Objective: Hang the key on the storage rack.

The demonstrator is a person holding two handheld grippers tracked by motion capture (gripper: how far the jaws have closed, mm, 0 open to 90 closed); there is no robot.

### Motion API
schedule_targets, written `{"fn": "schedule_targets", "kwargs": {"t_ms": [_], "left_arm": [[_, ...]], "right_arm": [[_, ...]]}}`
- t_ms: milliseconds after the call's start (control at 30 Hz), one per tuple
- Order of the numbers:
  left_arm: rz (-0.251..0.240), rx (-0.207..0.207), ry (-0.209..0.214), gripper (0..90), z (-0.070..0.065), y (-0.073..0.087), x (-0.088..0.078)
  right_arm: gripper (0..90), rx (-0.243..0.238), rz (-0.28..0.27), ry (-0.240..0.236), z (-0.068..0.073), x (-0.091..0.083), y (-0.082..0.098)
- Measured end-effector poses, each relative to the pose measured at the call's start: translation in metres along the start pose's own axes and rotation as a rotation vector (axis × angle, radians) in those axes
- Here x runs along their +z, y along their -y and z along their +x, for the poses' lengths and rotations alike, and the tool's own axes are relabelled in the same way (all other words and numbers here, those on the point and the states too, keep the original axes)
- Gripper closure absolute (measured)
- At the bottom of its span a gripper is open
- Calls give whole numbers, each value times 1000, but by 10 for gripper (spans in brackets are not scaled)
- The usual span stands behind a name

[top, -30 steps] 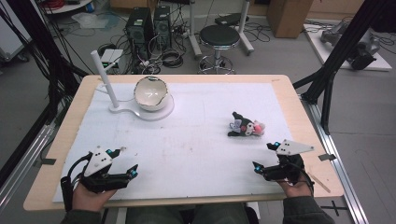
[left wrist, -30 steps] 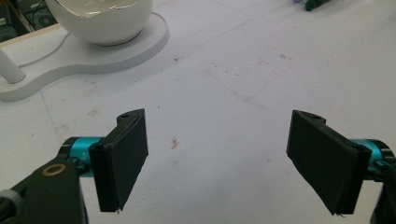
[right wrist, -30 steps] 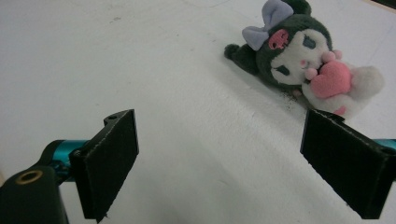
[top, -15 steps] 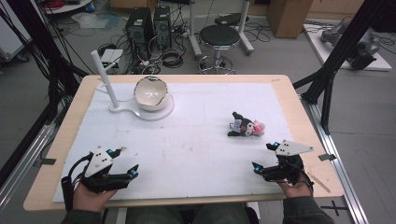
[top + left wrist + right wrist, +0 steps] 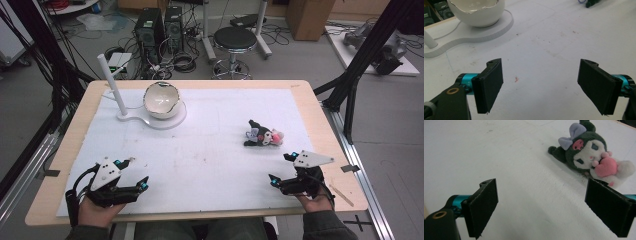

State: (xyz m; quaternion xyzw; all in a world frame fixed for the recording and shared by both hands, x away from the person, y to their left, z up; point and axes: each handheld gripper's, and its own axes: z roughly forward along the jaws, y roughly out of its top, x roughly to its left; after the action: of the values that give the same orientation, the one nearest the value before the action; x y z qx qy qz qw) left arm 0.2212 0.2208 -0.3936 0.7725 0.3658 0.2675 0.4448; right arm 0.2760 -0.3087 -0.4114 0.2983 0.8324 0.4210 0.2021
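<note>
right gripper (image 5: 281,169) lower right, jaws wide apart, empty | plush toy (image 5: 263,135) right of centre, just above it, nothing between | left gripper (image 5: 137,173) lower left, jaws wide, empty | egg-shaped bowl (image 5: 161,99) on white stand (image 5: 131,118) upper left, well apart from the toy

A lab or test room: beyond the far edge of the wooden table (image 5: 320,117), computer towers (image 5: 161,30) stand on a grey floor amid tangled cables (image 5: 182,60), beside a black round stool (image 5: 235,39), cardboard boxes (image 5: 307,17) and black frame struts (image 5: 370,50).
</note>
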Motion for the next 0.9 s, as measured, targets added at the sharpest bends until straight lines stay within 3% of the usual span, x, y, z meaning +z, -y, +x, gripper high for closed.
{"fn": "schedule_targets", "kwargs": {"t_ms": [367,900], "left_arm": [[-7,0,-5,208,0,0,0],[-11,-1,-4,208,1,0,1]], "right_arm": [[104,-22,34,-14,-5,6,-11],[105,-87,71,-18,-24,11,-50]]}}
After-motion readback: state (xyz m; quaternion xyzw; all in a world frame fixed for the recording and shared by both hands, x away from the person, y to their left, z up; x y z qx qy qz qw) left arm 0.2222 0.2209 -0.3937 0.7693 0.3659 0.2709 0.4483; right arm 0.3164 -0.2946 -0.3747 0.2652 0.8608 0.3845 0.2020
